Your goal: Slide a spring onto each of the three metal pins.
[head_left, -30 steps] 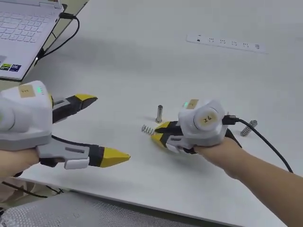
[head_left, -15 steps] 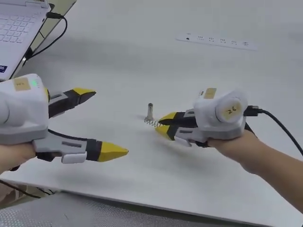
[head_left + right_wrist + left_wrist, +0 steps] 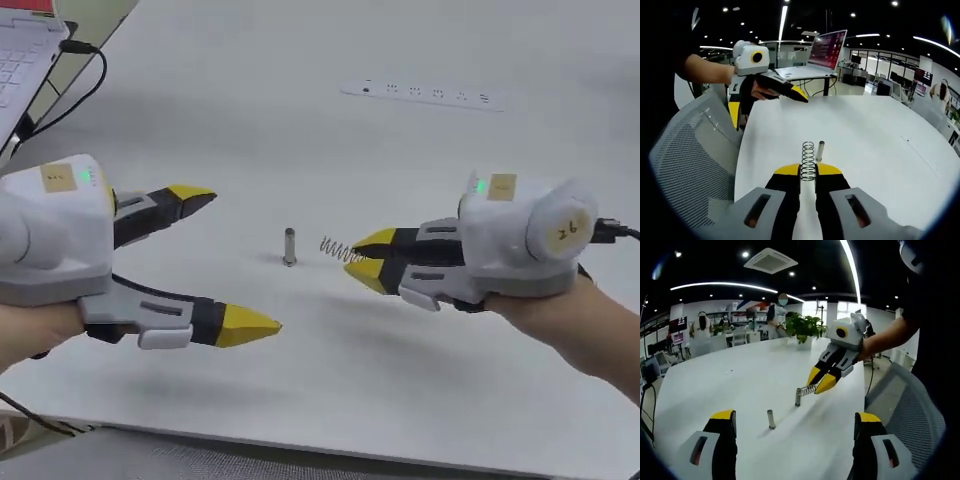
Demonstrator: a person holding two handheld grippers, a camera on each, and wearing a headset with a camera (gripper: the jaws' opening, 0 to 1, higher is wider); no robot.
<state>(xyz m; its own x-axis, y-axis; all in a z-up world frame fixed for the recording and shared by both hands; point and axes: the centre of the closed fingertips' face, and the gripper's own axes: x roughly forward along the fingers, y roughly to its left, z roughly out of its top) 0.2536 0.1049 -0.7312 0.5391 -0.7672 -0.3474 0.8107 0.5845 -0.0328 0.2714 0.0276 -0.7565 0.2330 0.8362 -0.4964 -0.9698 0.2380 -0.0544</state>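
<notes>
White tabletop, office behind; one pin stands upright near mid-surface.

Right tool: jaws pinched nearly shut on one end of the spring. The spring sticks out roughly level from the tips, its free end just beside the pin top and, as far as I can judge, not touching it. In the right gripper view the spring and pin sit side by side, not in line.

Left tool: jaws wide, holding nothing, well apart from the pin on its other side.

Risks:
- Spring lies level and the pin is vertical, so it probably has to be tipped up and its open end centred over the pin. Off-centre, the coil would likely catch the pin top and buckle.
- A sideways push could topple the pin. Cannot tell whether it is fixed or free-standing.
- Grip is on the end coils only, so the spring may flex or pop out and roll off.

Room: open surface all round the pin. Near edge runs close under the left tool. Power strip lies far back; laptop and cable sit at the far left corner, all well clear.
</notes>
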